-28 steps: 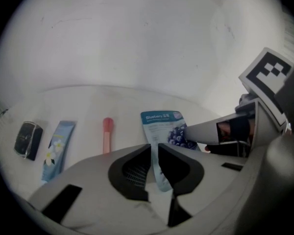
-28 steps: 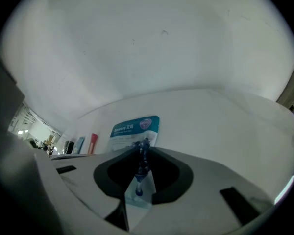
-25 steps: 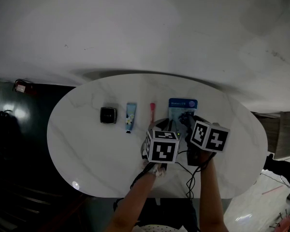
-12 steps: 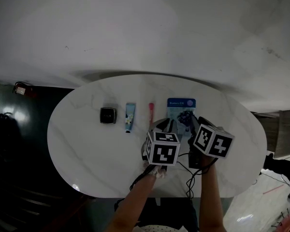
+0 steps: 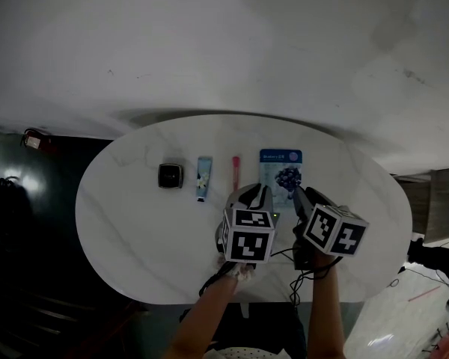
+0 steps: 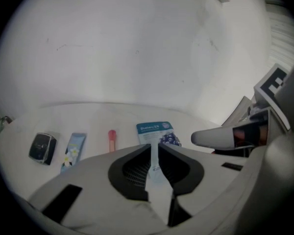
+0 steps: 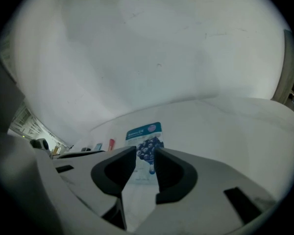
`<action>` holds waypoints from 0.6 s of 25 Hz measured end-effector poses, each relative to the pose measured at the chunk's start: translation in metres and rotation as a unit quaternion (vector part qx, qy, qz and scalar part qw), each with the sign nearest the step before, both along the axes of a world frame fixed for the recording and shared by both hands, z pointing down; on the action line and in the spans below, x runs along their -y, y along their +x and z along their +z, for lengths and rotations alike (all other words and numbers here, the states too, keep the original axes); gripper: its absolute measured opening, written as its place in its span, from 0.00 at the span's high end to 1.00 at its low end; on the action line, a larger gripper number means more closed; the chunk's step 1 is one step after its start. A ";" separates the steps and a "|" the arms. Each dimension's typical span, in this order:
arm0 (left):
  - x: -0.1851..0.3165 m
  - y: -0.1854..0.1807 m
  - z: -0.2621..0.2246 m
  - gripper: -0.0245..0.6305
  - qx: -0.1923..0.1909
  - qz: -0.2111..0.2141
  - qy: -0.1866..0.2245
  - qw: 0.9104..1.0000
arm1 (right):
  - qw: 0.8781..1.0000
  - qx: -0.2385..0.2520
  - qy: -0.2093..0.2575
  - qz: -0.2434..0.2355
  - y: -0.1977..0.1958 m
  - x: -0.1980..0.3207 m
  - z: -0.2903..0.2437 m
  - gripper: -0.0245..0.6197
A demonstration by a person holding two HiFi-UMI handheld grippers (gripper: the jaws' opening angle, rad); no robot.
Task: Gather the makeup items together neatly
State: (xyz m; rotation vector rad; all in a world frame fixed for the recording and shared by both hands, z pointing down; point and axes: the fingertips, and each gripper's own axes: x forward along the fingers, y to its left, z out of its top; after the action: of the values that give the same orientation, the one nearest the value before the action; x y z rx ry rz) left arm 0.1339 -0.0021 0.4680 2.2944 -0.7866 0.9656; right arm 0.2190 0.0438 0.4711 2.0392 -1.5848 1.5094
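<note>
A: What are the two grippers doing?

B: The left gripper [image 6: 154,147] is keeping its jaws only a thin slit apart and pinching nothing; the tabletop is showing through the gap. The right gripper [image 7: 145,155] is standing wider. Its jaws have just been closing a little, and nothing is sitting between them either. In the head view both are hanging at lower centre, just below the row of items.

A: And where is the makeup lying?

B: In one line across the upper middle of the white marble table [image 5: 127,219]. Nearest the jaws is the blueberry-print mask sachet [image 5: 280,163]. Going left, there is a slim pink stick [image 5: 236,169], probably a lipstick though it is too small to be sure. Then come the floral tube [image 5: 203,178] and the black compact [image 5: 170,176], farthest left.

A: So how far along is the job?

B: I am judging it nearly or wholly done. All four are lying side by side, roughly parallel, near one another but not touching, with nothing straying elsewhere on the table. At most, someone may be wanting the gaps closed up a little.
</note>
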 end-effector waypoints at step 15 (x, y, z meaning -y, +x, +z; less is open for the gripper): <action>0.000 -0.047 -0.072 0.92 -0.080 -0.018 0.095 0.992 | 0.984 -0.109 0.140 -0.005 -0.056 0.001 -0.082 0.96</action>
State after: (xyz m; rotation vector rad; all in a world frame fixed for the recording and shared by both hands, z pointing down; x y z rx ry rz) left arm 0.0866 -0.0019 0.3960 2.4742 -0.8808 0.7054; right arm 0.1627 0.0426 0.3889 2.2440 -1.7949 1.0633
